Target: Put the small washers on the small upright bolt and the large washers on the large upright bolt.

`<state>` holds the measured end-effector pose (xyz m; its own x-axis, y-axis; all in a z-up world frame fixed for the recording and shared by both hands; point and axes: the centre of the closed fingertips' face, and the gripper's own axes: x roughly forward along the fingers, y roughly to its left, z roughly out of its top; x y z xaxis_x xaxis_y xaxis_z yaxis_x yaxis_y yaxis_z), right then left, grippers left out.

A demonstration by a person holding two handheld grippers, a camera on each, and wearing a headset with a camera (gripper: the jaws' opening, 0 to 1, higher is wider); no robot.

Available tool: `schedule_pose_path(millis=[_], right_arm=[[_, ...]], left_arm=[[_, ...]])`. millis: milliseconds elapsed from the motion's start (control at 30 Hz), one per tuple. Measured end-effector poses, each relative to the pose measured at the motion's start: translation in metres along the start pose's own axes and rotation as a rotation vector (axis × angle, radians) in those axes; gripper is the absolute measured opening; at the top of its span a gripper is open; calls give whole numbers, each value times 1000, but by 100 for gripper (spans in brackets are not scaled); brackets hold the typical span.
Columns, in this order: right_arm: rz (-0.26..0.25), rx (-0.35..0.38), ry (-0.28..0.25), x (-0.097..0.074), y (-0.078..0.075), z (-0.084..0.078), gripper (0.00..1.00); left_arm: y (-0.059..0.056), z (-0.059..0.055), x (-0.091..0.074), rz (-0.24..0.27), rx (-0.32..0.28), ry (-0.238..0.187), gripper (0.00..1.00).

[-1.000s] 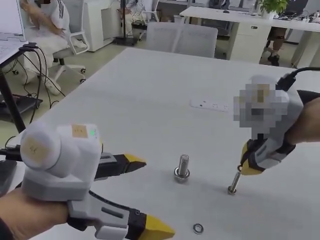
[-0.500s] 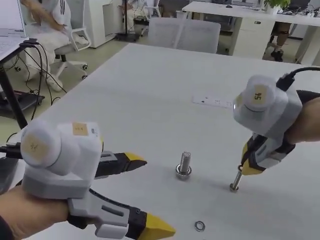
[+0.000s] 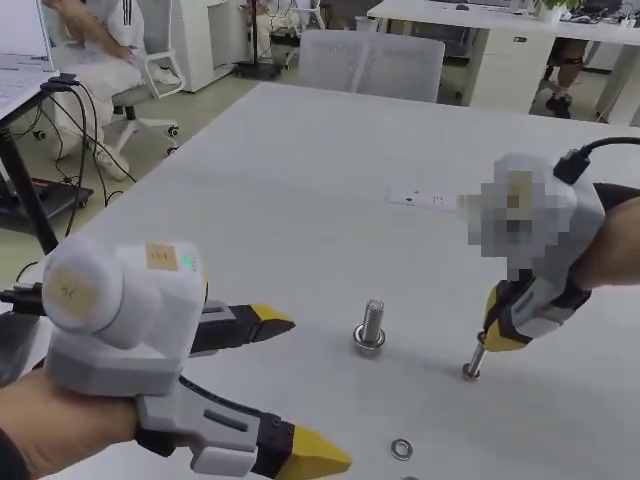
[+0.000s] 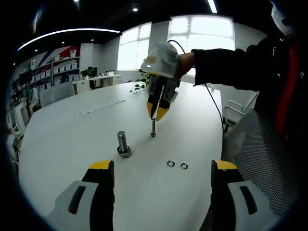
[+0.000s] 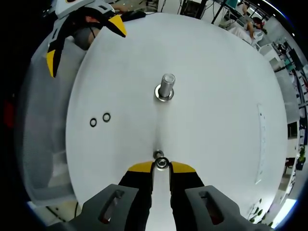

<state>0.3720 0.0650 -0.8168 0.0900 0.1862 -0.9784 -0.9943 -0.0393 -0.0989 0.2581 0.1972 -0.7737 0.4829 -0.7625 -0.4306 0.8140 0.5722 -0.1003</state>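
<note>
White table (image 3: pixel 300 180) took up most of the head view. L gripper (image 3: pixel 290 390), lower left of that frame, had its jaws spread wide w/ nothing between them. R gripper (image 3: pixel 497 338), right of centre, had its jaws almost together. In the right gripper view, bottom centre, they seemed to pinch a small washer (image 5: pixel 162 163) right at the top of the small bolt (image 3: pixel 472 362). Prob. a washer, tho it could've been the bolt's own end.

Large bolt (image 3: pixel 369 328) stood upright mid-frame, near the small one on its left in the frame, not touching it. Two loose washers (image 4: pixel 170 163) lay flat near bottom centre of the left gripper view, side by side, apart.

Judgement: the washers look thin, stiff, light & slick, and lying flat they'd be hard to get under. Best gripped across the outer rim w/ a light squeeze, hole level over the thread.
</note>
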Motion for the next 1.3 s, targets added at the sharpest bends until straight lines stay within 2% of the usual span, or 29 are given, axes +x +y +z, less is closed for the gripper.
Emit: schedule_pose_path(millis=[300, 767, 1300], right_arm=[[8, 5, 1, 6, 3, -1, 13], [38, 15, 4, 24, 9, -7, 13], [53, 23, 2, 42, 8, -12, 14]], left_arm=[[0, -2, 1, 1, -3, 5, 82], [-2, -5, 2, 3, -10, 17, 82], [-1, -7, 3, 6, -14, 32, 82]])
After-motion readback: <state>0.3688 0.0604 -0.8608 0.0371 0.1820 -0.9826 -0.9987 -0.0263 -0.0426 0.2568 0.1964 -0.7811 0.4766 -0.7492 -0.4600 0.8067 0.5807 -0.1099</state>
